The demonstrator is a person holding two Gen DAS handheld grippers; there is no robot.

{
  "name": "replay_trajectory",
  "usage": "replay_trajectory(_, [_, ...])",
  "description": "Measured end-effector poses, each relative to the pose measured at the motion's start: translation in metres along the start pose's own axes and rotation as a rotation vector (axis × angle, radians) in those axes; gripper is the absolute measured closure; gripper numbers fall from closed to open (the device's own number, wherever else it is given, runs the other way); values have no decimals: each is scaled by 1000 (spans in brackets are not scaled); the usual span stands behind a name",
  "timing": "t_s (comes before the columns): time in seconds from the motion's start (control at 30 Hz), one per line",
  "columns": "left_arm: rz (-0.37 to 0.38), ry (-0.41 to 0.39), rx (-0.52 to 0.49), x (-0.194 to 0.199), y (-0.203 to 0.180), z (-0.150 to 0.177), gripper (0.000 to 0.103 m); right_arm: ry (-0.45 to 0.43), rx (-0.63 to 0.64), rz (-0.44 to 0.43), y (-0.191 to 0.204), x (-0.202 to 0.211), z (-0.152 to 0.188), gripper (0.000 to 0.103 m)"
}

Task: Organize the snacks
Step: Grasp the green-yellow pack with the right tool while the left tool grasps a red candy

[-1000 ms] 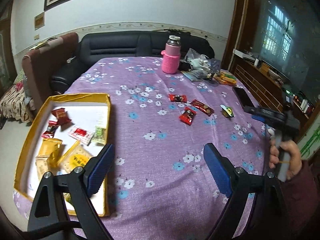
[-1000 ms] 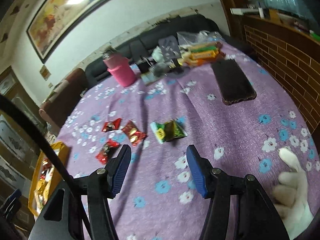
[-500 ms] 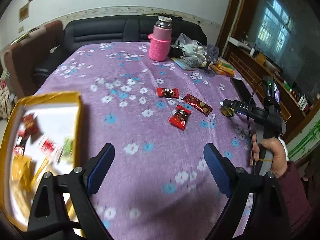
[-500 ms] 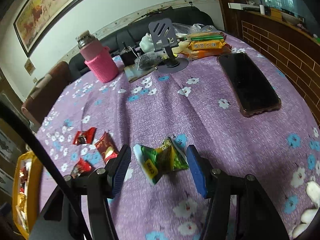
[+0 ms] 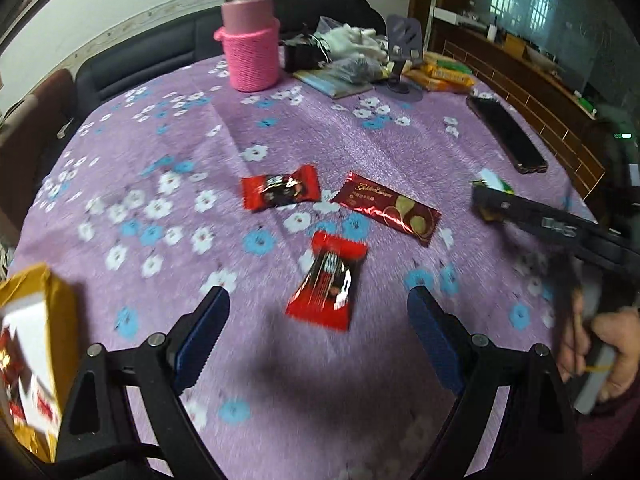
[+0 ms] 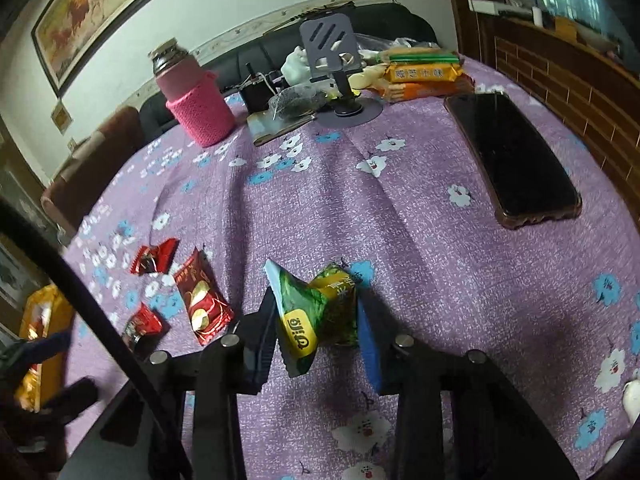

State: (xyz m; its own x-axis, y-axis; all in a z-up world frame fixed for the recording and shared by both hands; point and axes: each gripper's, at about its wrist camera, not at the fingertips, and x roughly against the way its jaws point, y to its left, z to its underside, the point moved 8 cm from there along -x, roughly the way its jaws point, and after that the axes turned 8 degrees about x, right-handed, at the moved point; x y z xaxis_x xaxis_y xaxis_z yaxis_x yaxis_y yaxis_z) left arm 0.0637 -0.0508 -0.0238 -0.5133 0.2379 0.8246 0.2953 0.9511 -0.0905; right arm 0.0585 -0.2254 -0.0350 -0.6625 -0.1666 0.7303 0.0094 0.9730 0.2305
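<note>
With some snacks already in the yellow box (image 5: pixel 48 312), the right claw (image 6: pixel 316 324) has just closed on the green packet (image 6: pixel 316 312), while the left claw (image 5: pixel 316 320) hangs wide open and empty over three red wrappers (image 5: pixel 326 280) left on the desk (image 5: pixel 360 136)

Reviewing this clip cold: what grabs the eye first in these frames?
The right gripper, whose jaws have just been closing, pinches a crumpled green snack packet on the purple flowered tablecloth. Left of it lie three red snack wrappers, the open left gripper hovering over the nearest. Behind stands a pink-sleeved flask.
</note>
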Motion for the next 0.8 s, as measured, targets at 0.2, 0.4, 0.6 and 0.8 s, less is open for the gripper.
replay_trajectory(0.2, [0, 71, 8, -33, -2, -4, 21, -12, -184, -258, -4, 6, -2, 67])
replay_trajectory(0.4, [9, 45, 8, -32, 0, -4, 73, 10, -378, -560, -1, 3, 0, 67])
replay_trajectory(0.6, [18, 28, 43, -24, 10, -3, 74, 13, -360, -561, 8, 3, -1, 67])
replay_trajectory(0.8, [39, 1, 84, -6, 16, 0, 74, 15, -344, -560, 9, 5, 1, 67])
